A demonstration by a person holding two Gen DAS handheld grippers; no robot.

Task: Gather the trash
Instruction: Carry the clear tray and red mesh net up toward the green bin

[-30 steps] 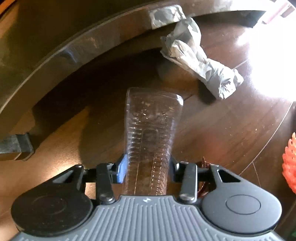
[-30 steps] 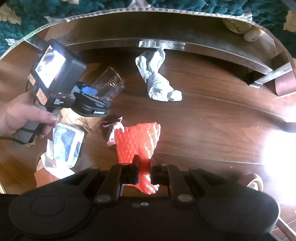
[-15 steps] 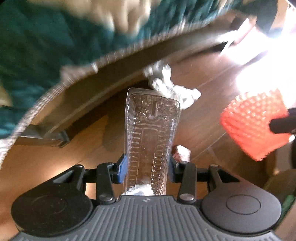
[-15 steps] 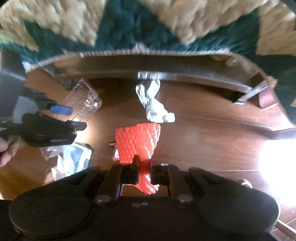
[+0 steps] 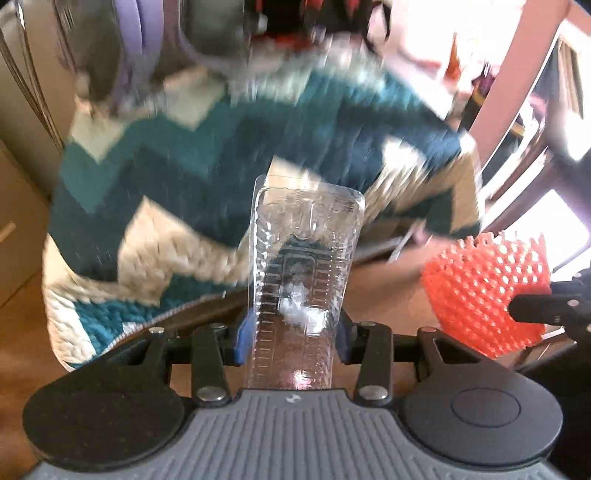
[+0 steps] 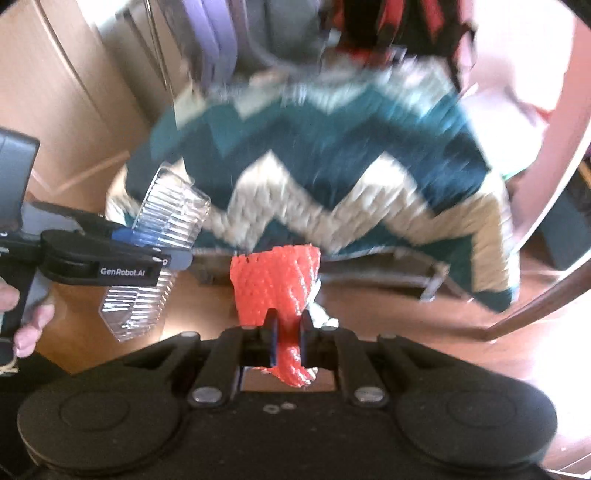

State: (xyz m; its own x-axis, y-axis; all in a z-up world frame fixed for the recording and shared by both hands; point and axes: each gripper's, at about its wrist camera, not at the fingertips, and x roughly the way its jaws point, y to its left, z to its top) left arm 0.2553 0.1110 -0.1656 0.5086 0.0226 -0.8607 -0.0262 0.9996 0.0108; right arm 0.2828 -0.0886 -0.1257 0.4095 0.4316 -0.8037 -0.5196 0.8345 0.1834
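My left gripper [image 5: 291, 332] is shut on a clear ribbed plastic container [image 5: 306, 258], which stands up between its blue pads. The right wrist view shows the same gripper [image 6: 155, 243] at the left, a person's hand [image 6: 26, 325] on its handle and the container [image 6: 170, 218] sticking out both sides. My right gripper [image 6: 286, 332] is shut on an orange foam net [image 6: 277, 280], pinched at its lower end. In the left wrist view the net [image 5: 484, 291] hangs at the right. A scrap of crumpled pale paper [image 6: 325, 317] peeks out behind the net.
A teal and cream zigzag blanket [image 5: 166, 192] fills the middle of both views, blurred. Hanging clothes [image 6: 295, 33] are above it and pale wooden cupboards [image 6: 74, 110] are to the left. A dark curved wooden edge [image 6: 535, 306] runs at the right over brown wood flooring [image 6: 406, 314].
Both grippers have risen well above the dark round table, each keeping its item. The table, wrappers and most of the crumpled paper have dropped out of view; blanket and room now fill the frames.
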